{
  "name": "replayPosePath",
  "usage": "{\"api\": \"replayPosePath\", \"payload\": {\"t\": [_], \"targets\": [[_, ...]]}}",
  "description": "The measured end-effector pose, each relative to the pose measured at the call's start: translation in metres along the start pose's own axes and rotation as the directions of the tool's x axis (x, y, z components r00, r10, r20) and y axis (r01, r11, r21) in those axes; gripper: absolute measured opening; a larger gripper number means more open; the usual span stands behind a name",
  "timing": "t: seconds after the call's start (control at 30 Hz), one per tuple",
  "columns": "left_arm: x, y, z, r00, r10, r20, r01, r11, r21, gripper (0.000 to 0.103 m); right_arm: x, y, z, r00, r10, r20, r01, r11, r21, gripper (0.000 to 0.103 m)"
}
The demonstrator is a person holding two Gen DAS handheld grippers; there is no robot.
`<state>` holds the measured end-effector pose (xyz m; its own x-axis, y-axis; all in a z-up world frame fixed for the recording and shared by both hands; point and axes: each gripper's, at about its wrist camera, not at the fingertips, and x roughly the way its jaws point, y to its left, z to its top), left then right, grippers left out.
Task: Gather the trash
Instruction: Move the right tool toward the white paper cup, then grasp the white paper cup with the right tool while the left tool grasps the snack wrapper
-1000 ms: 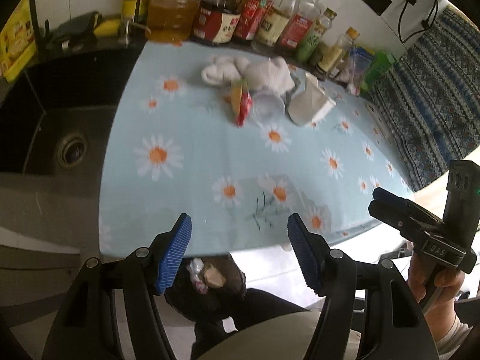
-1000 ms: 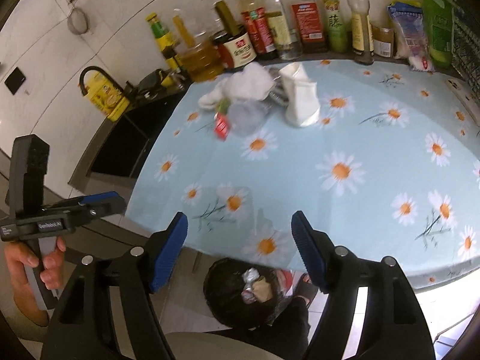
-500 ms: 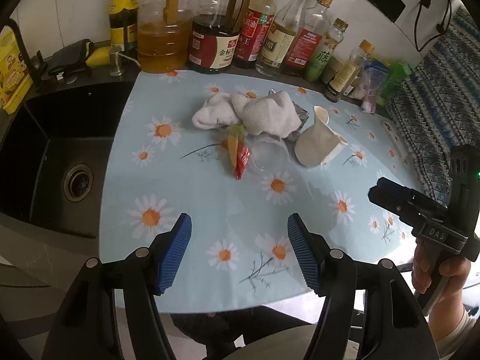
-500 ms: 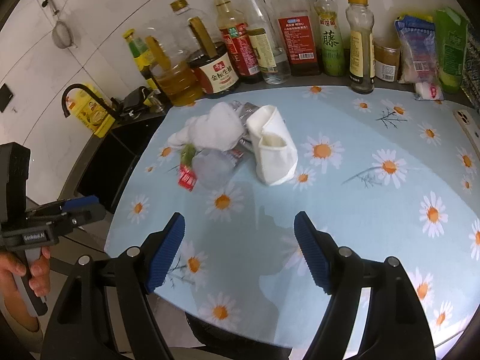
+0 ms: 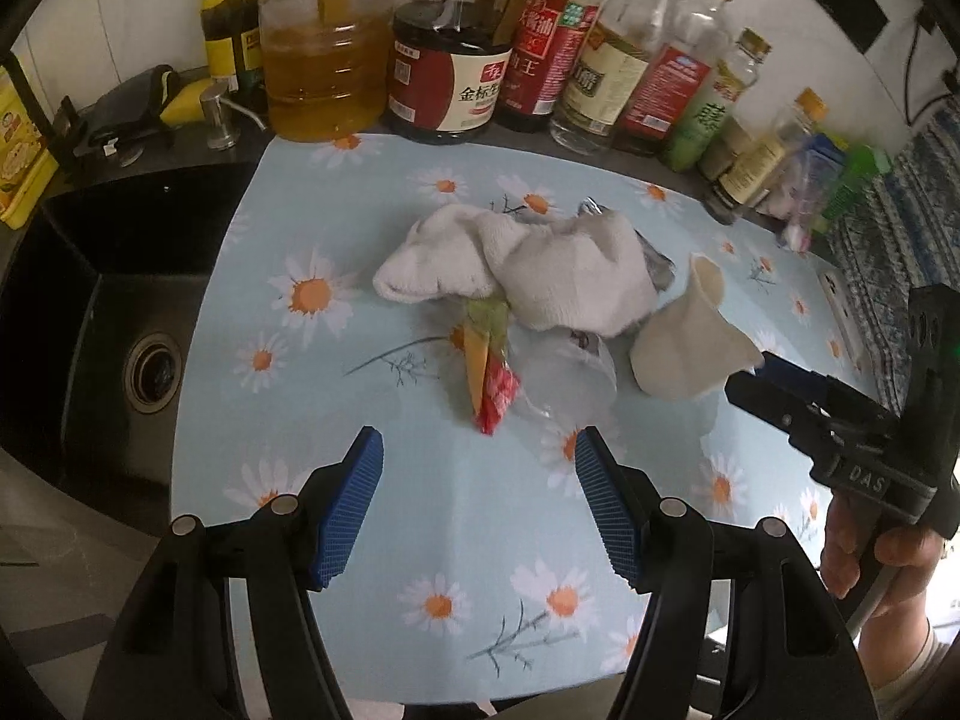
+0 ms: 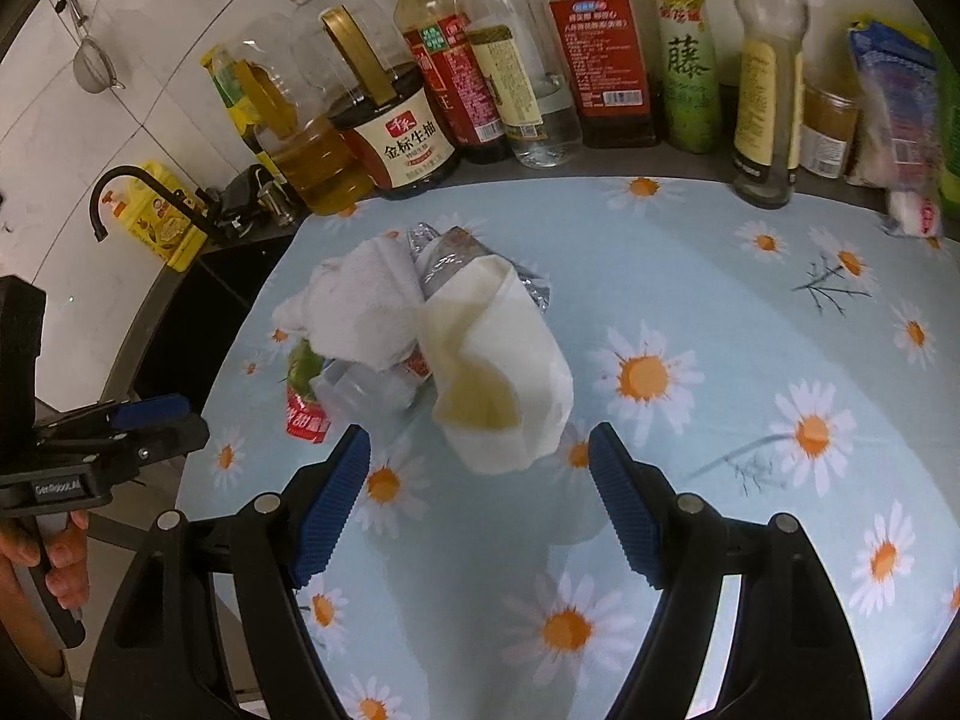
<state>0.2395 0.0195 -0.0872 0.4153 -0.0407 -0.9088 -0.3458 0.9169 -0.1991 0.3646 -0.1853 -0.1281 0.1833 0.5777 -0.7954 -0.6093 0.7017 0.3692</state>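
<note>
We see the trash heap on the tablecloth [image 5: 336,228]: crumpled tissue [image 5: 516,264] behind a snack wrapper [image 5: 489,369] and plastic cup [image 5: 570,381], paper cup [image 5: 690,354] to their right, bottles [image 5: 576,42] lined up behind, sink [image 5: 96,324] left.

Trash heaped in one cluster mid-table. Crumpled white tissue [image 5: 516,267] piled on top, toward bottle row. Squashed white paper cup [image 6: 498,372] laid on side, mouth turned toward sink side, touching tissue. Clear plastic cup [image 5: 570,378] tipped over between them. Green-orange-red wrapper [image 5: 489,366] laid flat, partly tucked under tissue. Silver foil [image 6: 534,288] wedged behind paper cup.
</note>
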Motion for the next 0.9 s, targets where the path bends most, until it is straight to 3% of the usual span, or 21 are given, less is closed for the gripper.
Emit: {"api": "replayPosePath", "payload": {"t": [0.17, 0.43, 0.53, 0.9], "targets": [[0.016, 0.0, 0.017, 1.0, 0.019, -0.01, -0.019, 1.0, -0.022, 0.064, 0.016, -0.005, 0.011, 0.999, 0.023, -0.032, -0.024, 1.0, -0.013, 0.074], [0.036, 0.006, 0.033, 0.999, 0.039, -0.032, -0.041, 0.997, -0.067, 0.064, 0.035, -0.01, 0.018, 0.996, 0.038, -0.078, -0.041, 0.998, -0.038, 0.045], [0.045, 0.006, 0.035, 0.998, 0.043, -0.049, -0.046, 0.996, -0.072, 0.064, 0.029, -0.006, 0.019, 0.999, 0.016, -0.035, -0.019, 0.996, -0.088, 0.033], [0.066, 0.004, 0.044, 0.995, 0.059, -0.082, -0.064, 0.996, -0.058, 0.063, 0.0, -0.016, 0.016, 1.0, 0.03, -0.007, -0.03, 0.997, -0.076, 0.032]]}}
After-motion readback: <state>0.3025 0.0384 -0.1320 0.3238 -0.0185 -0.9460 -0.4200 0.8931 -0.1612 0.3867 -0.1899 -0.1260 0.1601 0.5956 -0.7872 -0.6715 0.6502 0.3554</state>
